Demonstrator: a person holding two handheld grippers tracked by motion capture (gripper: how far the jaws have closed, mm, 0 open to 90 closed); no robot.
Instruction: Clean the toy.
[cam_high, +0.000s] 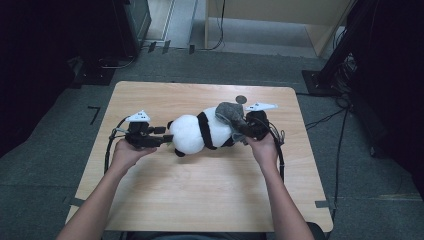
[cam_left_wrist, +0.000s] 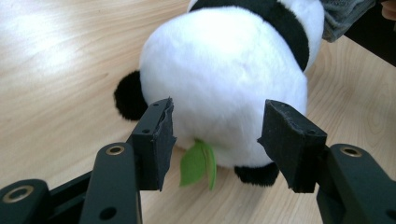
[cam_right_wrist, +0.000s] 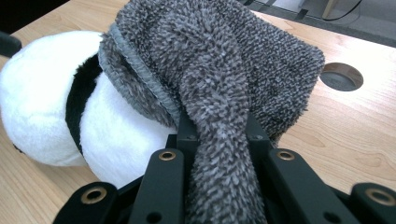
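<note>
Broadly, the table (cam_high: 200, 200) is a pale wooden top, and the panda (cam_high: 200, 132) lies on its side near the middle of it, rump toward the person's left and head toward the right. A grey hat (cam_high: 231, 114) sits over the panda's head end, its ribbed edge against the white fur (the head itself is hidden under it). Beyond the panda, near the table's far edge, is a round hole (cam_high: 241, 99). The right claw (cam_right_wrist: 217, 140) is at the panda's head end, clenched on a bunched fold of the hat that runs down between its jaws. The left claw (cam_left_wrist: 215, 135) is just off the panda's rump, released, its jaws standing apart on either side of the fur without pressing it. A green leaf (cam_left_wrist: 198, 163) pokes out under the rump, between a black tail (cam_left_wrist: 128, 95) and a black foot (cam_left_wrist: 254, 173).
</note>
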